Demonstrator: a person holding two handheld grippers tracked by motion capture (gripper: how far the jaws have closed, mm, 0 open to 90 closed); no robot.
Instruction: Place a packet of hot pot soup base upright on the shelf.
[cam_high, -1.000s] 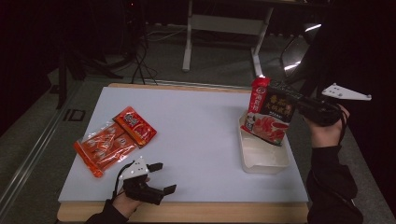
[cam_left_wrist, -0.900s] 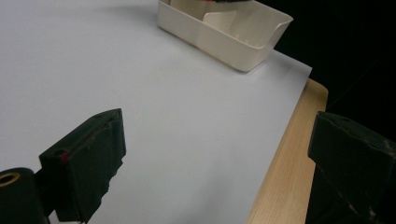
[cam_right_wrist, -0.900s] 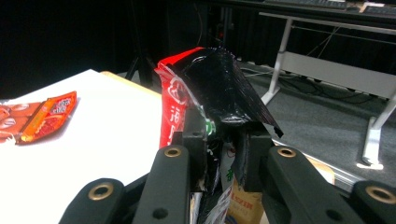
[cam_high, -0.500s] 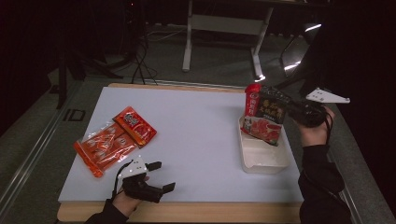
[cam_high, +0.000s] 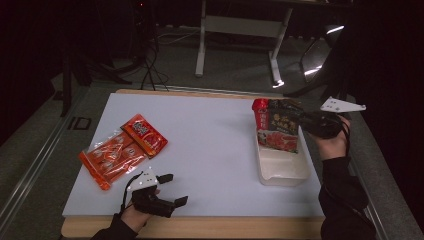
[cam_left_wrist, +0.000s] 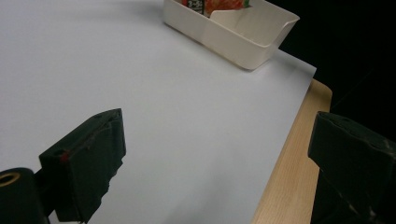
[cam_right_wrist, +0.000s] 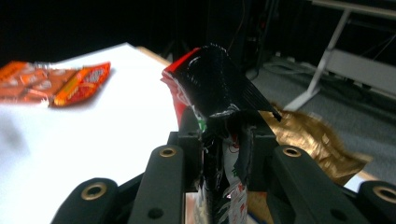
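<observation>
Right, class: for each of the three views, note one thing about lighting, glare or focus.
High view: the white table top is lit, the room behind it nearly black, with bright glints on the floor at the back. Left gripper view: the near jaws are soft, the white bin sharper. Right gripper view: glare on the pinched black snack packet; the orange packets behind are blurred.

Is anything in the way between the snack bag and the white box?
Nothing visible blocks it. The right gripper pinches the snack bag upright, its bottom already in the far end of the white box; the near end is free.
</observation>
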